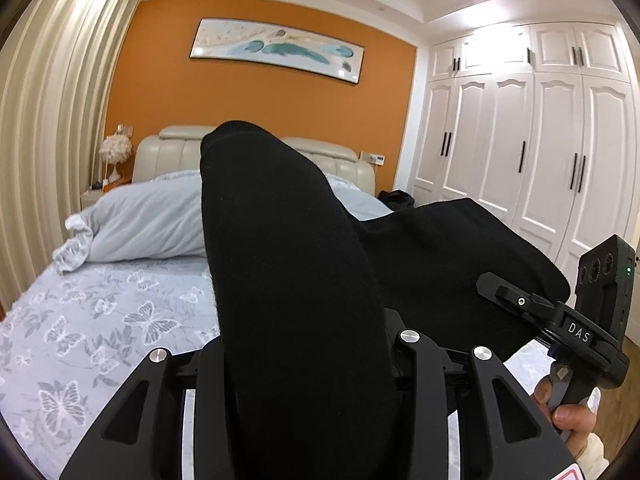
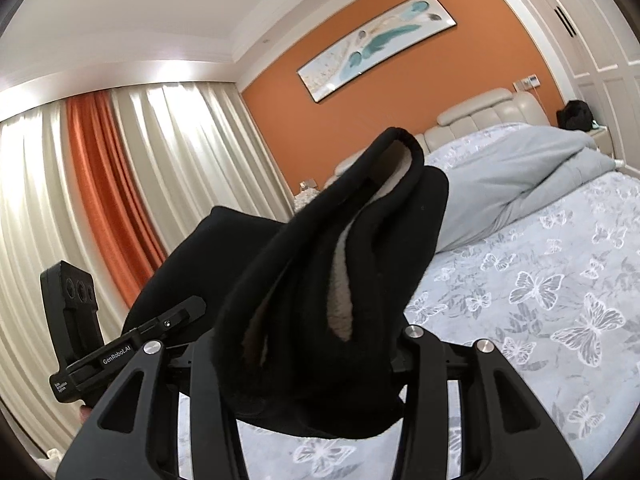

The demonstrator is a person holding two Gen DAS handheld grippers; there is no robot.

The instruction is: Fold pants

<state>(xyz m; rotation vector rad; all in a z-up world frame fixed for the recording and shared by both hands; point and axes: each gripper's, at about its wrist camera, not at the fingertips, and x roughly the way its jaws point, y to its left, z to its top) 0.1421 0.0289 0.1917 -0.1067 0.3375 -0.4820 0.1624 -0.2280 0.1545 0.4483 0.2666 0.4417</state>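
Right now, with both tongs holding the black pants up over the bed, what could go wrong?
1. The left tongs pinch a thick bunched roll of the black pants; bulky fabric could slip out as you lower it.
2. At the right tongs the cloth gapes open and shows its pale lining, so layers may land uneven.
3. The crumpled duvet lies across the butterfly sheet; the pants could drape onto it and wrinkle.
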